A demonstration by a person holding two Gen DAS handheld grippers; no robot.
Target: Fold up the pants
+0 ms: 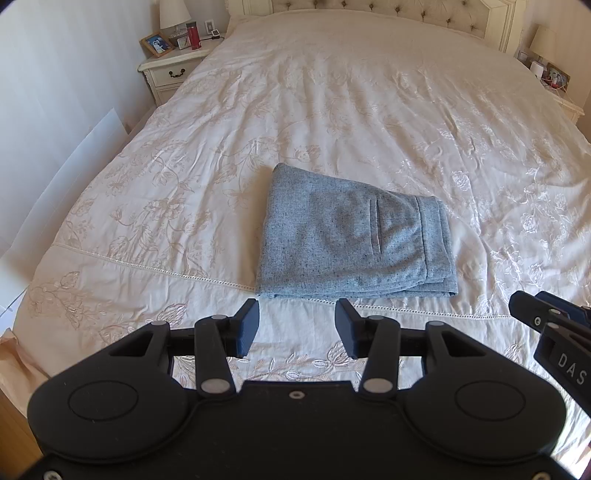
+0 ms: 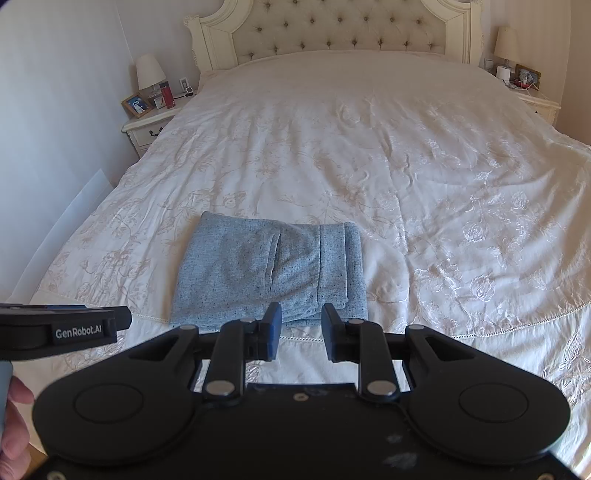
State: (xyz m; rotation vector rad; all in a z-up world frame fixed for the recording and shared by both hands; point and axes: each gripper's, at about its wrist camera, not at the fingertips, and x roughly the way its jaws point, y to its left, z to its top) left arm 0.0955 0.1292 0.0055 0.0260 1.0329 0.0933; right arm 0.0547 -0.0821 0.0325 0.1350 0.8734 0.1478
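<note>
Grey-blue flecked pants [image 1: 351,236] lie folded into a compact stack near the foot of the bed, waistband at the right, a welt pocket showing on top; the right wrist view shows the pants [image 2: 258,273] left of centre. My left gripper [image 1: 297,314] hovers just short of the stack's near edge, open, with nothing between its fingers. My right gripper [image 2: 301,317] hangs before the stack's near right corner, open and empty too. In the left wrist view the right gripper [image 1: 524,306] pokes in at the right edge. Each gripper is apart from the cloth.
A cream embroidered bedspread [image 1: 332,110] covers the wide bed, with a tufted headboard [image 2: 332,33] behind. Nightstands with lamps, a photo frame and a red bottle [image 1: 192,35] flank the bed. A hand [image 2: 14,424] shows at the lower left of the right wrist view.
</note>
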